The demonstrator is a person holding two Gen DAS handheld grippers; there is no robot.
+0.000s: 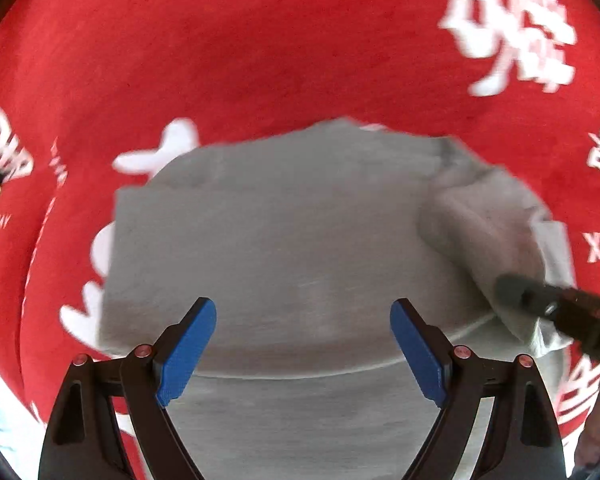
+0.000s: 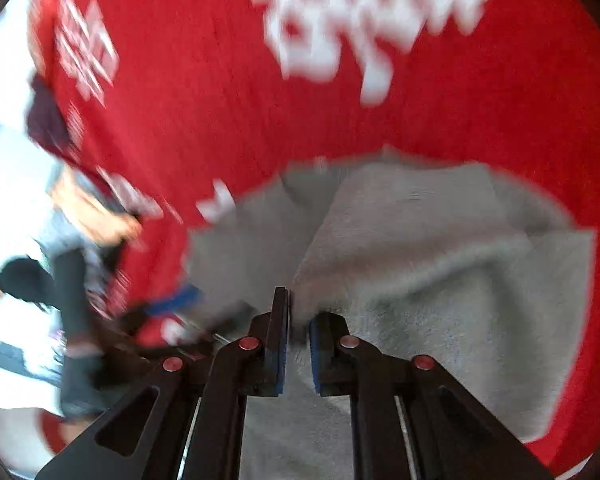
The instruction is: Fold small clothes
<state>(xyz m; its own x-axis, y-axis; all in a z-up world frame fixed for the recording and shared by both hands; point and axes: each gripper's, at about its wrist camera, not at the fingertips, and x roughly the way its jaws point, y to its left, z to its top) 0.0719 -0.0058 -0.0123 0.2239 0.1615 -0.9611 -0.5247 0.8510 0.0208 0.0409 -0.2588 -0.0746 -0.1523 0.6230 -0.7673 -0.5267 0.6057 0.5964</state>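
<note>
Right tool (image 2: 299,328) clenched on a raised fold of the grey garment (image 2: 420,280). Left tool (image 1: 303,344) released, hovering above the garment's flat middle on the red cloth (image 1: 260,60). Risk: thin pinch slips mid-carry, and the unpinned lower layer drags.

Under me is a red cloth (image 1: 260,52) printed with white characters (image 1: 512,28); a grey garment (image 1: 284,232) lies spread on it.

I count one grey garment (image 1: 292,232) at lower centre, one red printed cloth (image 1: 260,48) filling the frame, and my two grippers.
</note>
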